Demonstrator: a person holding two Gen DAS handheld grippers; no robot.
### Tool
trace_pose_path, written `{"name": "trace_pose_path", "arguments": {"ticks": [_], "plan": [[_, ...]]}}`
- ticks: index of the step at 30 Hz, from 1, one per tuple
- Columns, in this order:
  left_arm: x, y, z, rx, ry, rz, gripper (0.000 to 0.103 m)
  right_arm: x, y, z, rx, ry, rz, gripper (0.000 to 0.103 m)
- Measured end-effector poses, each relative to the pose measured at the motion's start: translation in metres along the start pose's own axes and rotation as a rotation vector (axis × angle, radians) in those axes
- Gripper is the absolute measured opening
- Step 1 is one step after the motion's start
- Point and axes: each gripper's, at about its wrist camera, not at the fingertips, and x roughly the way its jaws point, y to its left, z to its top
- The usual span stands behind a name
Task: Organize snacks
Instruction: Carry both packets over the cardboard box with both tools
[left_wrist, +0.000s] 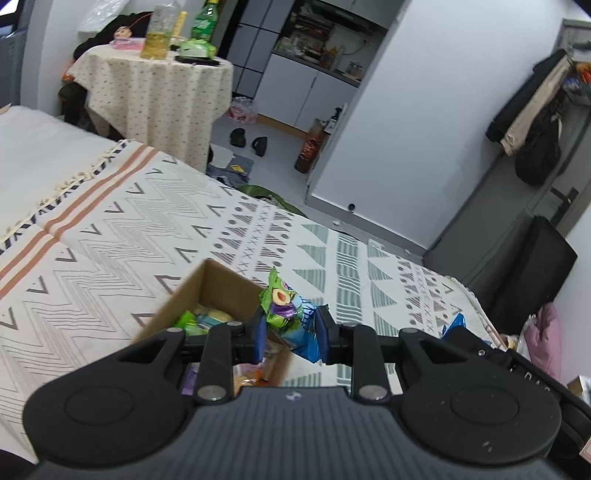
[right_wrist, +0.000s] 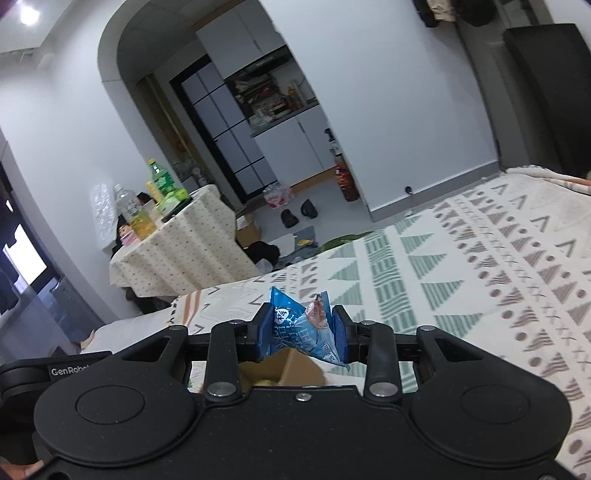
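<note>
Low centre of the left wrist view: left tool pinches a green snack packet together with a blue one; packets stand upright between the pads, long axis running up the frame.

- Cardboard box sits on the patterned bed cover, open top, several packets already inside. Box lies just left of and below the left tool's load; its near right corner is roughly under the pads.
- Right wrist view, low centre: right tool is pressed onto a blue snack packet, crumpled, tilted. A box corner shows directly beneath it.
- Both tools hover at the box rim. Which sits nearer the opening, cannot tell.

Judgement: drop phase. Each load needs a small shift over the opening before release; a packet let go at the corner could slide onto the cover.
</note>
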Motion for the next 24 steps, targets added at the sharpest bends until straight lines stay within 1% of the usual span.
{"name": "trace_pose_path", "arguments": {"ticks": [5,14,20,22,24], "plan": [[-0.004,0.024,0.010,-0.036,0.005,0.013,0.026,0.014,0.022,0.001,-0.021,0.020,0.024,0.033],[-0.001,0.055,0.019,-0.102,0.042,0.023,0.026,0.037,0.056,-0.005,-0.062,0.094,0.051,0.033],[0.008,0.066,0.022,-0.137,0.072,0.013,0.026,0.051,0.072,-0.008,-0.083,0.134,0.057,0.033],[0.013,0.069,0.024,-0.150,0.092,0.018,0.027,0.055,0.076,-0.008,-0.089,0.144,0.058,0.033],[0.018,0.071,0.026,-0.159,0.112,0.032,0.030,0.059,0.079,-0.007,-0.095,0.152,0.058,0.033]]}}
